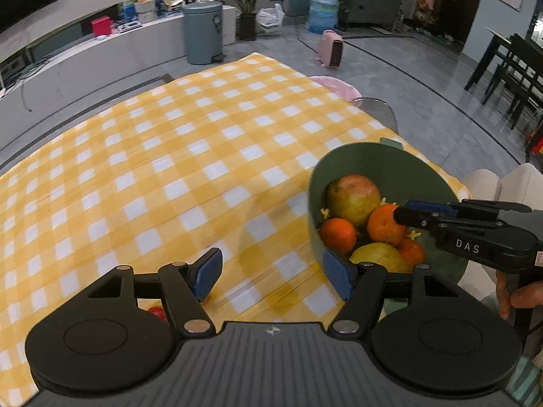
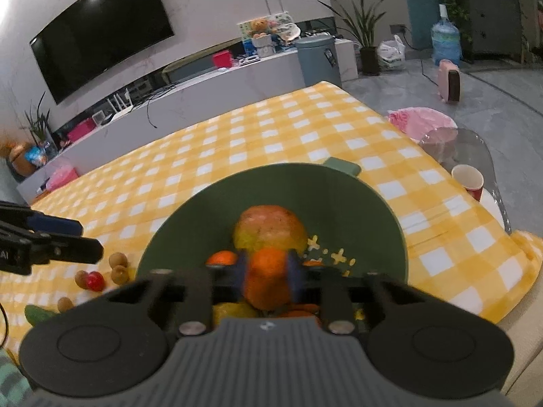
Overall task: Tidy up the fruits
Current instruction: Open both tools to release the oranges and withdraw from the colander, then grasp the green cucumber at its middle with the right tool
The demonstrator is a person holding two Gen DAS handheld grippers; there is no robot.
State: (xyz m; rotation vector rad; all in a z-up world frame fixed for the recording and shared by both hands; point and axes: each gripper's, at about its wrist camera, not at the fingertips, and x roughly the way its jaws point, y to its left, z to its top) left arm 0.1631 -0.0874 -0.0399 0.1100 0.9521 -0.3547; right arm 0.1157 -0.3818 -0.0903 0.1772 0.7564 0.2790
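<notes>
The right gripper (image 2: 268, 279) has its jaws clamped on an orange (image 2: 268, 281), held just over the fruit in the green bowl (image 2: 203, 210), probably to lift it out or set it among the others (which one is unclear). A large reddish-yellow fruit (image 2: 269, 227) lies behind it. The left gripper (image 1: 271, 273) hangs beside the bowl, jaws wide and empty. Small loose fruits (image 2: 101, 271) wait on the yellow checked table (image 2: 271, 135), left of the bowl

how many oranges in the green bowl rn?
3 visible. One is clamped in the right gripper jaws, over the bowl. One sits at the bowl's left side, below the big reddish fruit. One lies under the gripper. More may be hidden.
</notes>
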